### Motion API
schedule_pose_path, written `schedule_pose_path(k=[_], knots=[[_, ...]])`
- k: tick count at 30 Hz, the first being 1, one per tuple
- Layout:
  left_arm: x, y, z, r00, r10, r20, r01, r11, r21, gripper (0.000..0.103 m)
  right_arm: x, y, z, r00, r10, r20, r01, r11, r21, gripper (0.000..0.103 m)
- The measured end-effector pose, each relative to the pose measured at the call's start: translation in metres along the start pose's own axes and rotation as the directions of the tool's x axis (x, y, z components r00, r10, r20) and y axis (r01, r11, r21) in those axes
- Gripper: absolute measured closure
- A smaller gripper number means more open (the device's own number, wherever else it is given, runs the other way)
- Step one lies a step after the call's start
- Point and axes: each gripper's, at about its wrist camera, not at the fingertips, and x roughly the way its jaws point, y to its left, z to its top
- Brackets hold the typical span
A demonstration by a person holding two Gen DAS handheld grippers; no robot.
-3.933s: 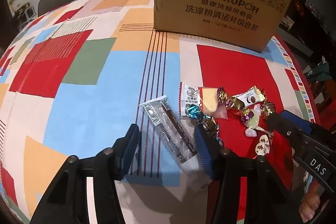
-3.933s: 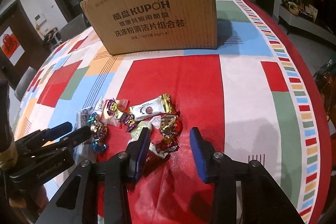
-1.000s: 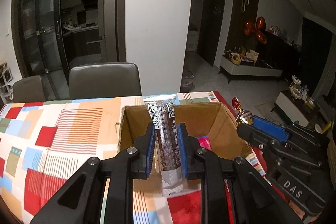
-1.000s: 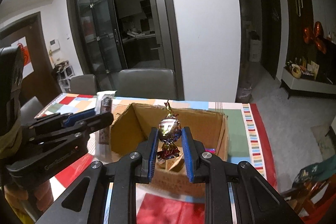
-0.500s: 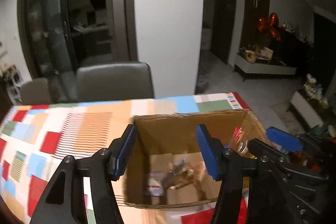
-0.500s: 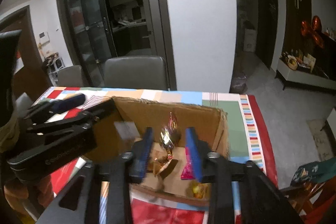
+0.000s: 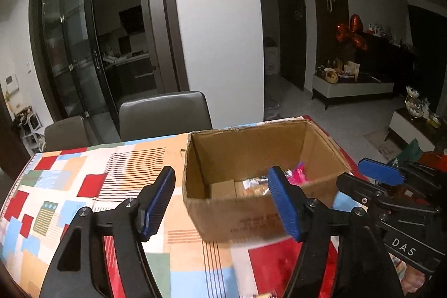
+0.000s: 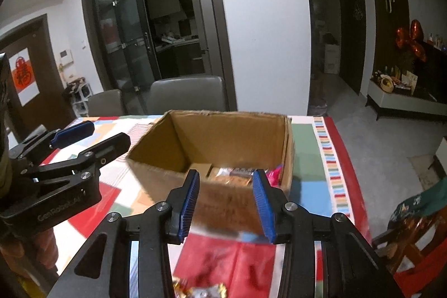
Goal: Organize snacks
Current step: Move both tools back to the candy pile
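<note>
We are holding the left gripper (image 7: 223,200) spread wide and empty before the cardboard box (image 7: 251,211) standing on the patchwork tablecloth (image 7: 111,186); wrapped snacks (image 8: 240,172) are lying on the box floor, and the right gripper (image 8: 226,200), likewise parted and empty, is hovering near its front wall.

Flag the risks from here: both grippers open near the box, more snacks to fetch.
1. The left gripper and right gripper sit close side by side; they could knock together when swinging back.
2. Either could catch the near rim of the cardboard box and shove it along the tablecloth.
3. The foil candies lie almost under the right gripper, hard to see.
</note>
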Motion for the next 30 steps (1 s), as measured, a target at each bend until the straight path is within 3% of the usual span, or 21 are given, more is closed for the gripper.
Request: schedule_pose_path(k=[8, 15, 30], knots=[[-0.046, -0.007, -0.032, 1.000, -0.019, 0.022, 0.019, 1.000, 0.014, 0.035, -0.033, 0.002, -0.033, 0.999, 0.031, -0.007, -0.031, 0.999, 0.028, 0.062], [-0.067, -0.007, -0.063, 0.999, -0.042, -0.005, 0.042, 0.999, -0.004, 0.035, -0.051, 0.007, -0.064, 0.998, 0.044, -0.040, -0.043, 0.998, 0.041, 0.062], [-0.064, -0.007, -0.132, 0.985, -0.100, -0.141, 0.093, 0.994, -0.058, 0.035, -0.048, 0.015, -0.129, 0.984, 0.062, -0.168, -0.045, 0.993, 0.106, 0.062]])
